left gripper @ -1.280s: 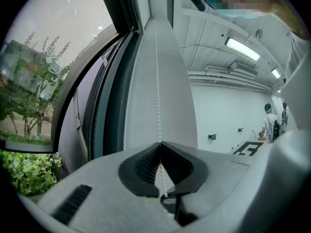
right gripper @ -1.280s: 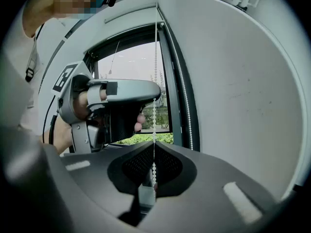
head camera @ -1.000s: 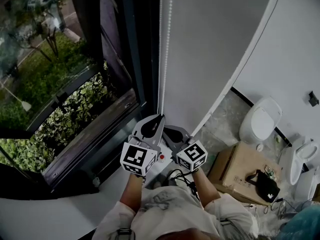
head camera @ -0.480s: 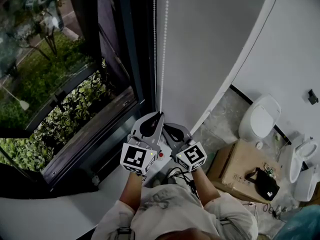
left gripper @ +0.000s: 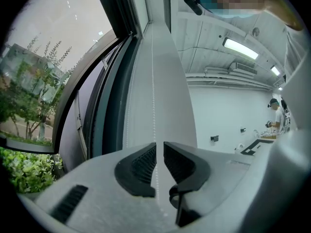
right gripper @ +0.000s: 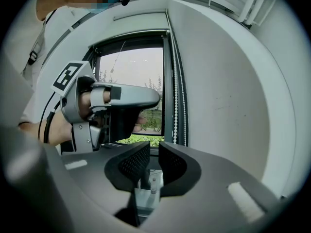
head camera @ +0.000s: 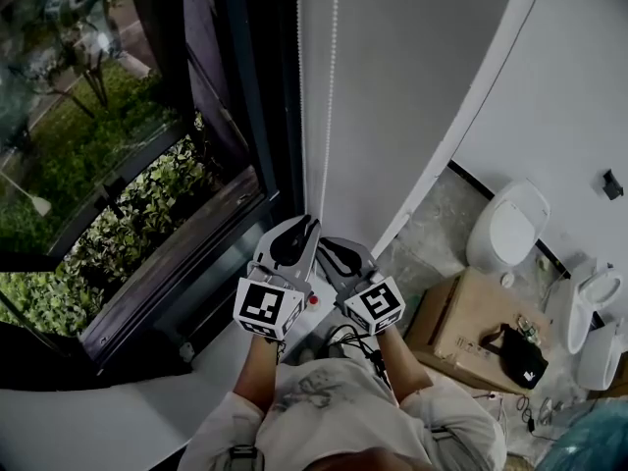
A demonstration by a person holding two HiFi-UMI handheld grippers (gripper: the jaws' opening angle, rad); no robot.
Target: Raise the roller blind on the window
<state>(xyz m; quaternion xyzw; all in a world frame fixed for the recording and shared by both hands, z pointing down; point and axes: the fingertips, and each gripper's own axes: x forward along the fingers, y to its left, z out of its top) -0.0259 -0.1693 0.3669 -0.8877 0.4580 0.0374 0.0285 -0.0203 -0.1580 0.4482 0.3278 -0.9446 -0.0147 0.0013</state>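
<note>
A white bead chain (head camera: 331, 86) hangs in two strands beside the dark window frame (head camera: 265, 116). In the head view both strands run down to my left gripper (head camera: 306, 226). In the left gripper view the chain (left gripper: 153, 81) passes straight between the jaws of my left gripper (left gripper: 160, 152), which is shut on it. My right gripper (head camera: 329, 248) sits just below and right of the left one. In the right gripper view my right gripper (right gripper: 154, 154) shows only a narrow slit and grips nothing I can make out. There the chain (right gripper: 176, 106) hangs beyond it, apart. No blind fabric covers the glass (head camera: 88, 145).
A pale grey wall (head camera: 422, 86) stands right of the chain. A white sill (head camera: 118, 420) runs under the window, with green shrubs (head camera: 128, 234) outside. On the floor at the right are a toilet (head camera: 505, 229), a cardboard box (head camera: 461, 322) and a black bag (head camera: 520, 356).
Both grippers have stayed close together at nearly the same spot, drifting slightly left. The two chain strands now stand a little further apart above the left gripper.
</note>
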